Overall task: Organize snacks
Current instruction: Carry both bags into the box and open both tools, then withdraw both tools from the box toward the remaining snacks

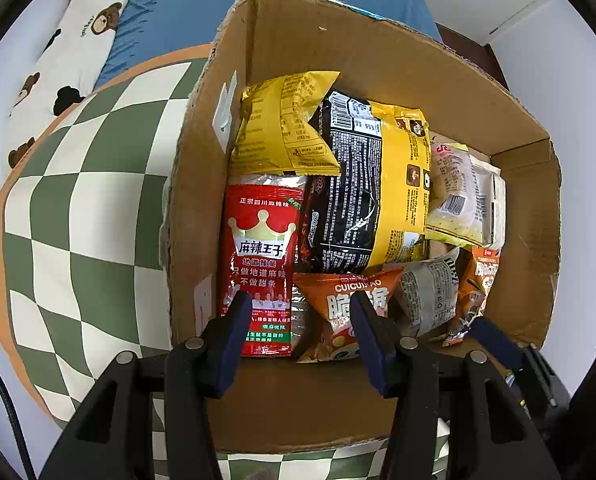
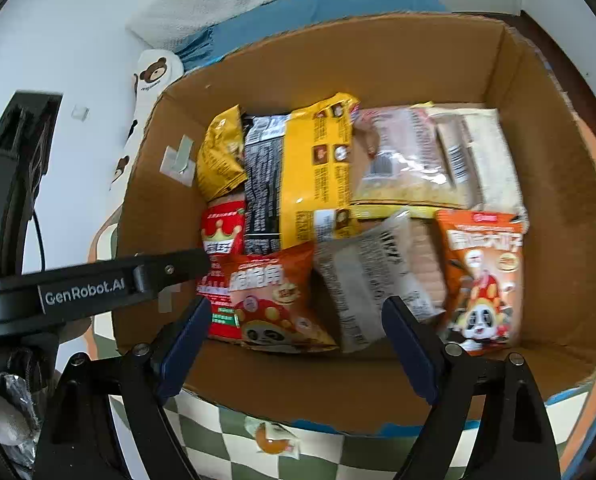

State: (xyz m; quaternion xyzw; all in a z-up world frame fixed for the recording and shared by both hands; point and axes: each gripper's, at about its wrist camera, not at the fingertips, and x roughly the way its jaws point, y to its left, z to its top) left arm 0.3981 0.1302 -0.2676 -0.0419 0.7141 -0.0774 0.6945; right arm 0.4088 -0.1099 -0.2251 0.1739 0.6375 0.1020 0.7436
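A cardboard box (image 1: 398, 60) (image 2: 378, 56) holds several snack packets. A red spicy-strip packet (image 1: 257, 256) (image 2: 221, 232) lies at the left, an orange crisp bag (image 1: 338, 312) (image 2: 269, 300) beside it, a black-and-yellow bag (image 1: 362, 196) (image 2: 298, 176) in the middle, a grey packet (image 1: 430, 292) (image 2: 362, 280), an orange panda packet (image 2: 482, 276) at the right. My left gripper (image 1: 298, 304) is open and empty above the box's near edge. My right gripper (image 2: 293, 312) is open and empty above the near edge too.
The box sits on a green-and-white checkered cushion (image 1: 77, 208) on a blue bed (image 1: 185, 4). A bear-print pillow (image 1: 77, 40) lies at the left. A small wrapped orange snack (image 2: 273, 440) lies on the cushion in front of the box. The left gripper's body (image 2: 81, 292) shows in the right wrist view.
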